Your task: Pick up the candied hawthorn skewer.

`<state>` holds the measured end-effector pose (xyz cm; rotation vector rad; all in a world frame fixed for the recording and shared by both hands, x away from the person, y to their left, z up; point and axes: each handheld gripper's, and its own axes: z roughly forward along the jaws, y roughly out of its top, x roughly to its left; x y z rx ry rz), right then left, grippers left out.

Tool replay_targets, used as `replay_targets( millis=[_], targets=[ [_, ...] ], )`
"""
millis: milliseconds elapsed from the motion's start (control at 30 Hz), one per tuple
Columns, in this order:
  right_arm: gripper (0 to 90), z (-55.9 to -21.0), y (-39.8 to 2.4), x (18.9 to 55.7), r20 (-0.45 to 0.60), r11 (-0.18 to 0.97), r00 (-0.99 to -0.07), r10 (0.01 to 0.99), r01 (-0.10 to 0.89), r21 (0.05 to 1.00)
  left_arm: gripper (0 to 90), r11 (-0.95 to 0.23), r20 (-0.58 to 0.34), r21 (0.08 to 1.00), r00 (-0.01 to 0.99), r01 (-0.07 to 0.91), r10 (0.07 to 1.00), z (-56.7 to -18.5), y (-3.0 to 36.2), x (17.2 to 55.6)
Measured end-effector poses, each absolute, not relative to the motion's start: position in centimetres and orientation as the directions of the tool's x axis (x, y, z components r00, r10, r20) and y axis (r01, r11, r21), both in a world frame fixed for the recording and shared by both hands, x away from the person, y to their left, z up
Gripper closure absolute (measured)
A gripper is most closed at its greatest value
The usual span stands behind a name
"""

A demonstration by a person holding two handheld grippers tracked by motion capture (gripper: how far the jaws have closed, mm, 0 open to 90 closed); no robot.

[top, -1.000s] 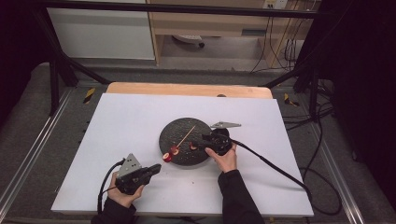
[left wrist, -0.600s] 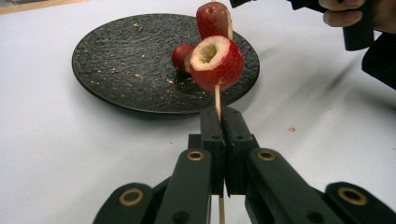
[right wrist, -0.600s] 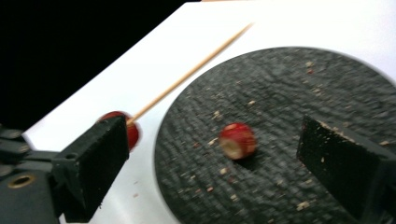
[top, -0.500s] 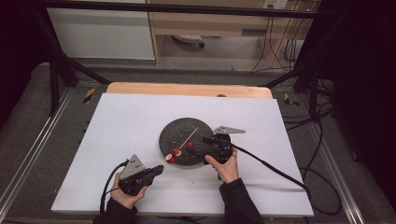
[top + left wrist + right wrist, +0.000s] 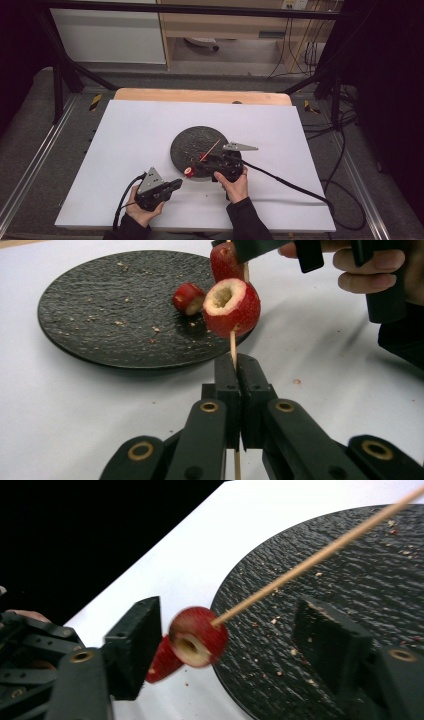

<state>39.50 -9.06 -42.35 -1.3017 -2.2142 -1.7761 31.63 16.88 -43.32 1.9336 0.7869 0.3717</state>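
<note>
Right gripper [image 5: 207, 162] has slid back toward the plate's near edge and its jaws have just been narrowing; they now stand half wide around the berries, not pressing. Left gripper [image 5: 240, 372] stays clamped on the skewer [image 5: 233, 345]. Likely step: pushing fruit along the stick.

Count: one skewer, two strawberry pieces [image 5: 197, 636] threaded on it, one loose piece [image 5: 189, 297] on the plate [image 5: 186, 145]. Skewered berries hang just off the plate's near-left rim.

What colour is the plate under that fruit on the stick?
Dark grey-black, with a rough slate-like texture; the plate shows best in the left gripper view.
</note>
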Motion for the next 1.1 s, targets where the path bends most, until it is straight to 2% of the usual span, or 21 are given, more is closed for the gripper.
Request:
replay_targets(
  millis=[233, 267, 300, 333, 467, 1100],
  targets=[
    [44.7, -42.6, -8.9, 39.4, 0.506, 0.013, -0.653, 0.564, 0.620, 0.784, 88.3, -0.313, -0.074, 0.878, 0.749, 0.362, 0.659, -43.4, 16.3, 31.6],
    [49.2, -42.7, -8.9, 39.3, 0.509, 0.016, -0.655, 0.559, 0.622, 0.783, 88.4, -0.315, -0.071, 0.878, 0.749, 0.361, 0.659, -43.4, 16.3, 31.5],
    [49.2, -42.7, -8.9, 39.3, 0.509, 0.016, -0.655, 0.559, 0.622, 0.783, 88.4, -0.316, -0.072, 0.877, 0.749, 0.362, 0.659, -43.4, 16.3, 31.5],
    [54.8, -42.7, -8.9, 39.3, 0.518, 0.017, -0.656, 0.550, 0.628, 0.778, 88.3, -0.317, -0.072, 0.876, 0.749, 0.363, 0.659, -43.5, 16.2, 31.5],
    [60.2, -42.6, -8.9, 39.3, 0.527, 0.019, -0.661, 0.534, 0.633, 0.774, 88.3, -0.317, -0.071, 0.877, 0.749, 0.361, 0.658, -43.4, 16.2, 31.5],
    [62.2, -41.2, -9.7, 39.8, 0.536, -0.007, -0.666, 0.519, 0.624, 0.781, 88.4, -0.304, -0.060, 0.893, 0.756, 0.332, 0.652, -42.9, 16.6, 31.2]
  ],
)
